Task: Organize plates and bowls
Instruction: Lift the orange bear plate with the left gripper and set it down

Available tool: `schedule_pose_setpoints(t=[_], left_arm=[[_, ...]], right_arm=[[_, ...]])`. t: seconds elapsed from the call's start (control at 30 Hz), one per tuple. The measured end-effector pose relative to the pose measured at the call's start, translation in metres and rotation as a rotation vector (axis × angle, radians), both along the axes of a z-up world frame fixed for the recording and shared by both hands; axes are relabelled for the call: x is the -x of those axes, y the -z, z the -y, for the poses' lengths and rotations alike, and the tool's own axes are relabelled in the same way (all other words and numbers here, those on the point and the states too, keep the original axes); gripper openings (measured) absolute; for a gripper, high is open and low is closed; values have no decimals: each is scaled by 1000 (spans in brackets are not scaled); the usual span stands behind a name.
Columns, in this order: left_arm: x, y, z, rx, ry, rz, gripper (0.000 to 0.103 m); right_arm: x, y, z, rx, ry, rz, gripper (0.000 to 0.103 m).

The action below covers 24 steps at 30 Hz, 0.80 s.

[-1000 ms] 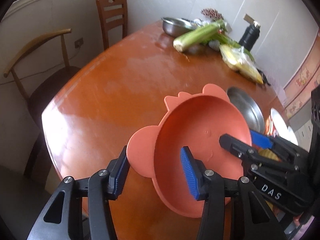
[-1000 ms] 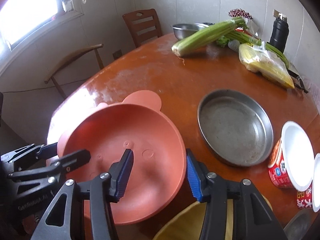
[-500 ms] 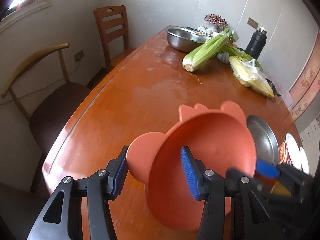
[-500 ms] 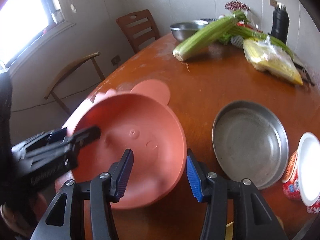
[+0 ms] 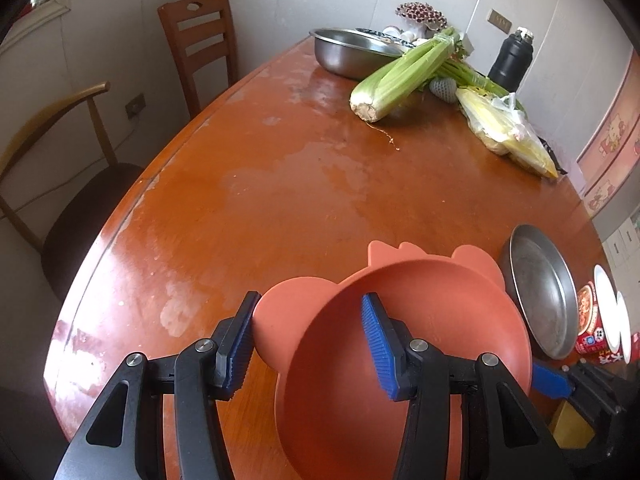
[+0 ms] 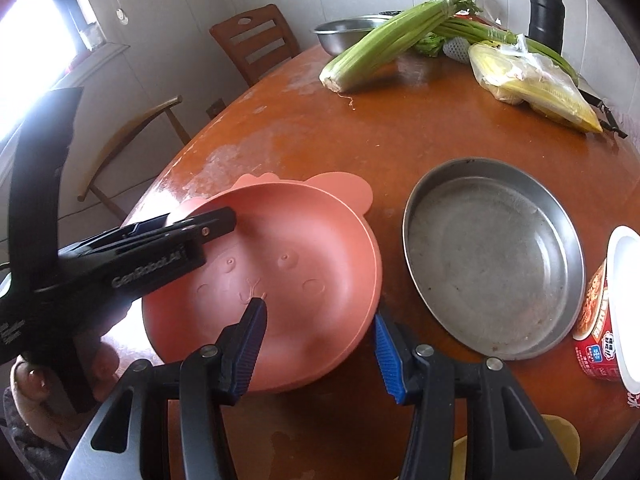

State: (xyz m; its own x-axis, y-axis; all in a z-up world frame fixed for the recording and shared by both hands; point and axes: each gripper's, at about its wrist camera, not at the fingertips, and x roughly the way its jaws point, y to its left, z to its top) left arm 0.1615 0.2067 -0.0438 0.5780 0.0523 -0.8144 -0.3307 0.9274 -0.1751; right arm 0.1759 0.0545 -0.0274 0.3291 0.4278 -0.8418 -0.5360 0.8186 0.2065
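Salmon-pink animal-face plate [image 6: 280,280] is hanging tilted over the near table [image 5: 280,184] edge, left gripper [image 5: 308,344] clenching its ear rim, right gripper [image 6: 316,352] straddling its near edge. Any loosening is risking a slide onto the steel pan [image 6: 492,256].

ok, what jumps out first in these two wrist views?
The pink animal-face plate near the front edge of the table, with the left gripper and the right gripper both clamped on its rim. Just right of it lies an empty steel pan, and a big celery bunch sprawls at the table's far end.
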Motion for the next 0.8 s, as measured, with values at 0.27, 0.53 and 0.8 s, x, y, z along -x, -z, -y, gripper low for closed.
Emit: schedule_pose_setpoints(t=[0.27, 0.53, 0.8], left_arm=[[-1, 1, 1, 2, 16, 7, 54], [3, 0, -2, 14, 11, 8, 54], [15, -13, -10, -3, -23, 34, 54]], right_arm=[[2, 3, 0, 5, -4, -14, 52], [7, -7, 10, -4, 32, 26, 52], [9, -11, 21, -23, 50, 33, 52]])
